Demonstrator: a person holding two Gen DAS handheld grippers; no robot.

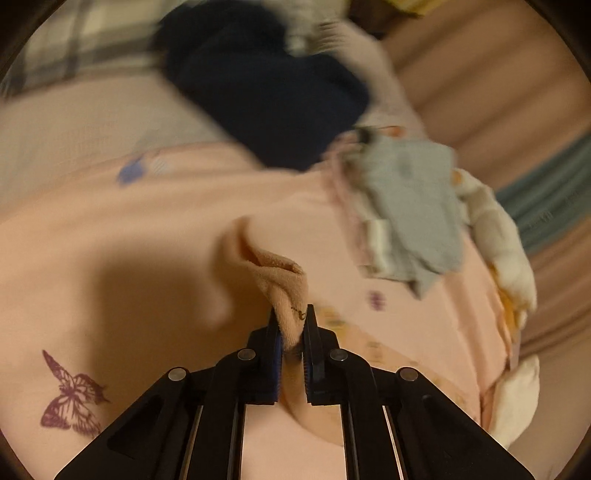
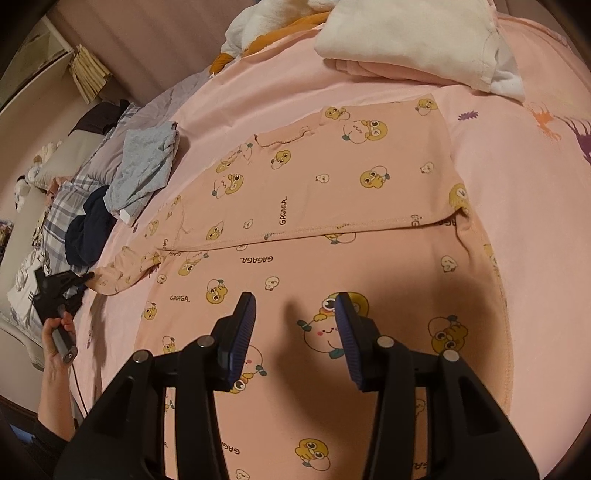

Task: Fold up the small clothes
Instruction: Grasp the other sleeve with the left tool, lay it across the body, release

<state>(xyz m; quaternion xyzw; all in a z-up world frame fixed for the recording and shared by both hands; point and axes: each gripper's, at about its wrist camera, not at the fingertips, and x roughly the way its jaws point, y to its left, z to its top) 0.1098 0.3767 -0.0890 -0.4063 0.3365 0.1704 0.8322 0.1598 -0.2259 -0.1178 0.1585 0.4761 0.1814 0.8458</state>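
A pink cartoon-print shirt (image 2: 332,184) lies spread on the pink bed sheet (image 2: 517,192), its lower part folded up across the body. Its long sleeve (image 2: 122,269) stretches out to the left. My left gripper (image 1: 291,315) is shut on the sleeve cuff (image 1: 280,273), which rises bunched from between the pads. From the right wrist view the left gripper (image 2: 83,282) shows at the sleeve's end, held by a person's hand (image 2: 55,347). My right gripper (image 2: 295,325) hovers open over the shirt's body, nothing between its fingers.
A grey garment (image 2: 144,170) and a navy garment (image 2: 88,229) lie beyond the sleeve, beside plaid bedding (image 2: 62,206). Folded white and pink clothes (image 2: 406,44) sit at the far side, near a white and orange plush (image 2: 266,33). The bed's left edge is close.
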